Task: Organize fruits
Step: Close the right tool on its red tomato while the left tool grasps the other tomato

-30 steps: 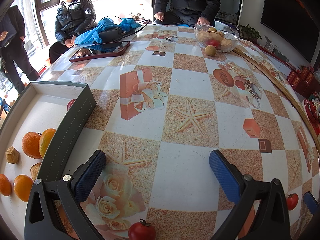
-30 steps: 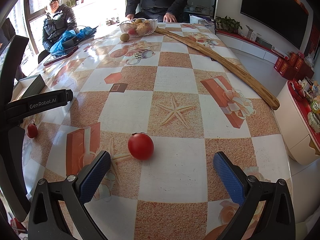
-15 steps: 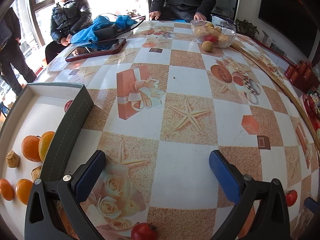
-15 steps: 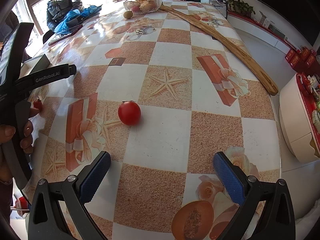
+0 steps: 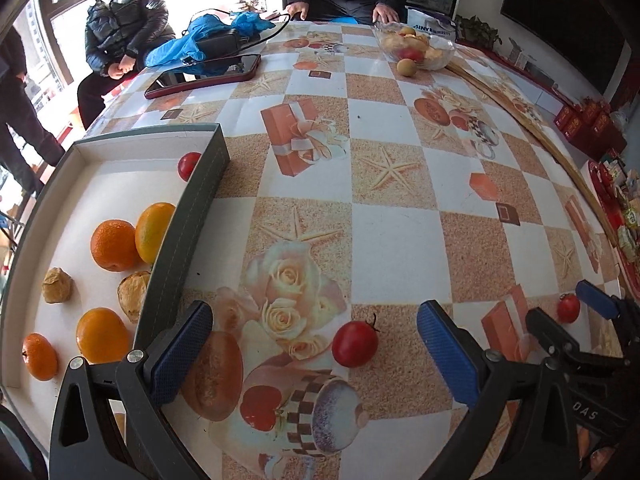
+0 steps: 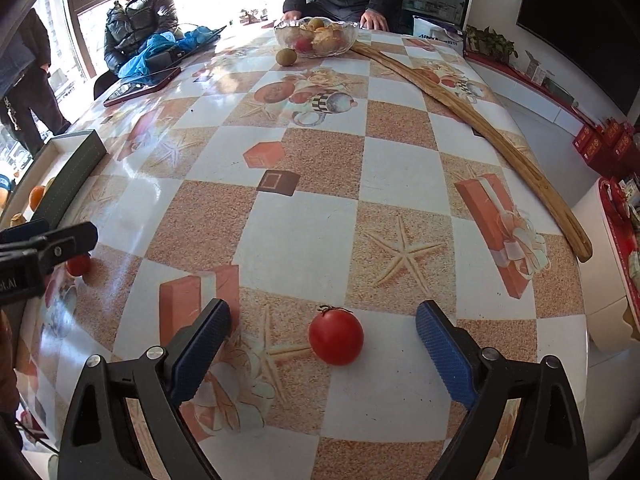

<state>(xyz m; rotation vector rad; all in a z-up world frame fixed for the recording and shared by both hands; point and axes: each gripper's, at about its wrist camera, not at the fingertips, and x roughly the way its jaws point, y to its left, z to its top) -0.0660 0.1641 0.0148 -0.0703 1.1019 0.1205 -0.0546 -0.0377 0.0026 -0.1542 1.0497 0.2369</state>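
My left gripper (image 5: 314, 346) and my right gripper (image 6: 322, 346) both carry blue cross-hatched pads on black frames. Between each pair sits a glossy red tomato: one (image 5: 355, 343) by the left, another (image 6: 336, 338) by the right. The tablecloth (image 6: 304, 236) under them is a checkerboard of white and speckled sandy orange, printed with cream starfish, orange gift boxes and pale roses. Left of the tablecloth's rose print, the box (image 5: 188, 236) is dark grey-green outside and white inside, holding bright oranges (image 5: 114, 245), tan walnuts (image 5: 57, 285) and a third red tomato (image 5: 188, 165).
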